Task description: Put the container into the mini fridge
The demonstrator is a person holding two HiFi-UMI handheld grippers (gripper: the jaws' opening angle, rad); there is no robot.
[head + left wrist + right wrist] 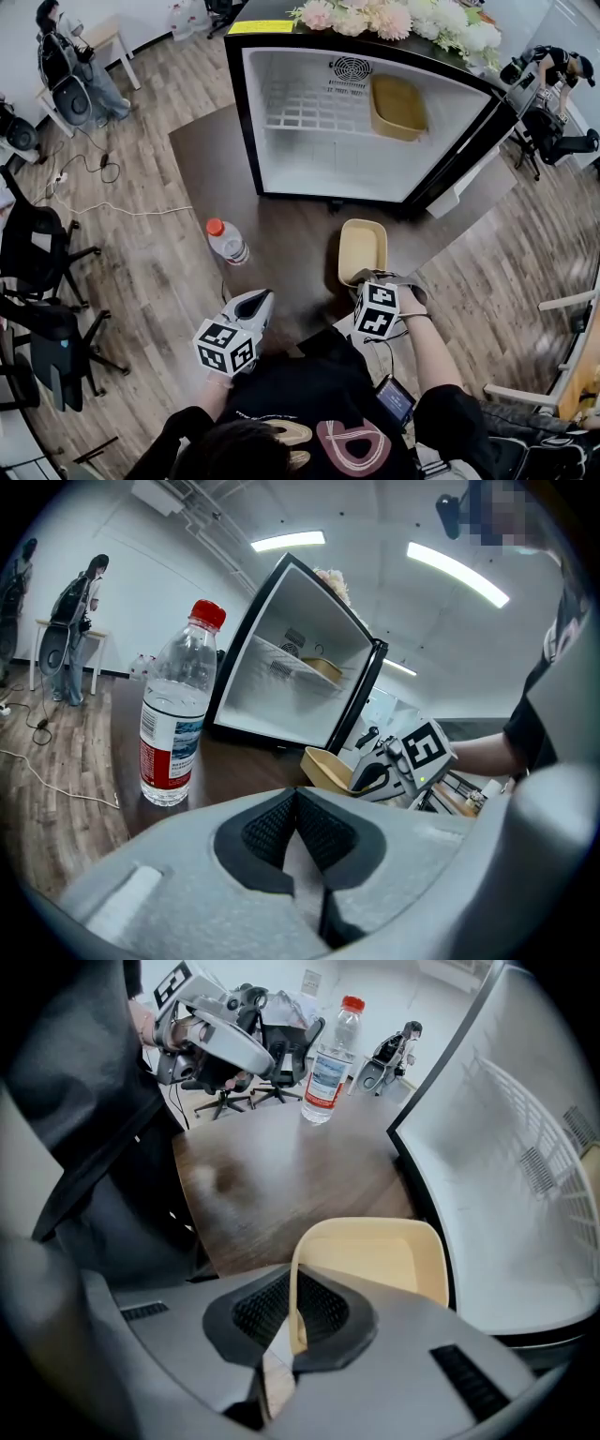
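Head view: the container (363,251), a shallow tan rectangular tray, rests on the dark table (281,225) just in front of the open mini fridge (246,112), with its near short rim at the right gripper (373,278). The left gripper (255,302) hangs apart from it, near a water bottle (227,241). A second tan tray (397,106) occupies the right of the wire shelf (300,103), so the left of the shelf and the cabinet floor are the free room. Left gripper view: the jaws are closed together with nothing between them. Right gripper view: the pads (262,1312) are clamped on the thin near wall of the container, one inside and one outside. The container looks empty, thin-walled and smooth, so it is probably light and fairly stiff, though the rim may flex. Held at one edge, it may droop or pivot, so the middle of the short wall is the suitable hold and it should be carried level. The table is smooth and offers little friction. The room has a wood-plank floor (159,272), loose cables, office chairs (37,253) and people at its edges, all well apart from the work
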